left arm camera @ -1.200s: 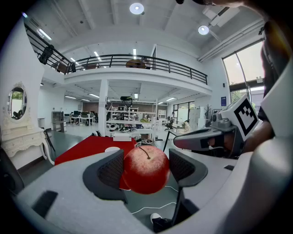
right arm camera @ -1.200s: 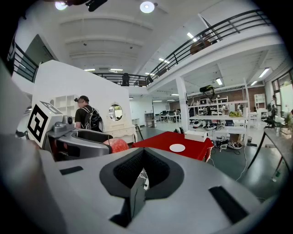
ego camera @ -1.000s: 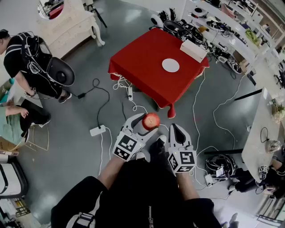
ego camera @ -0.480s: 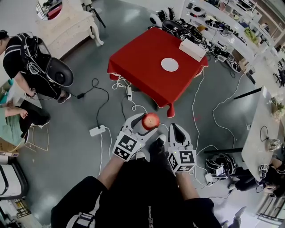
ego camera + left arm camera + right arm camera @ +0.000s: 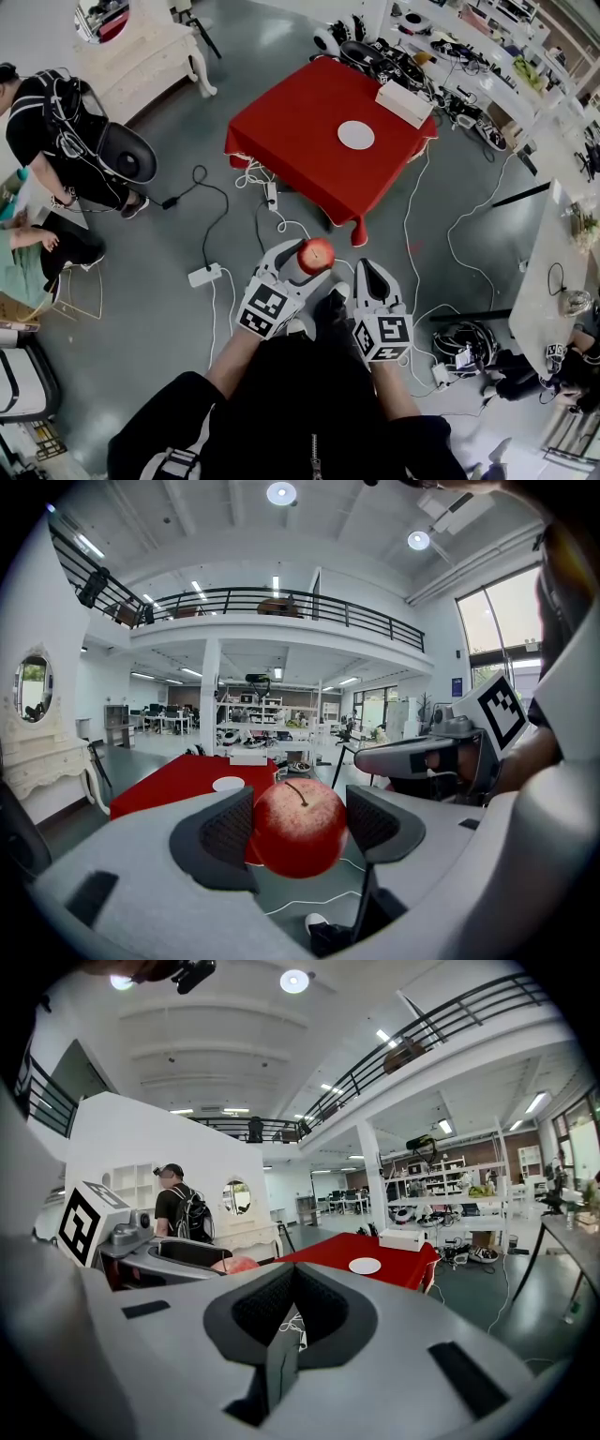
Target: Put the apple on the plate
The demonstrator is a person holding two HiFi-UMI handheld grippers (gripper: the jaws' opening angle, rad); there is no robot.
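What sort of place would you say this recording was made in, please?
Probably a large open lab or workshop hall: a railed mezzanine runs overhead, workbenches are crowded with equipment, and cables and a power strip trail across the bare concrete floor.

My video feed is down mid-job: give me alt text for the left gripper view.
The left gripper clamps a red apple between its jaws, stem up. Beyond it stands a red-clothed table bearing a white plate and a white box.
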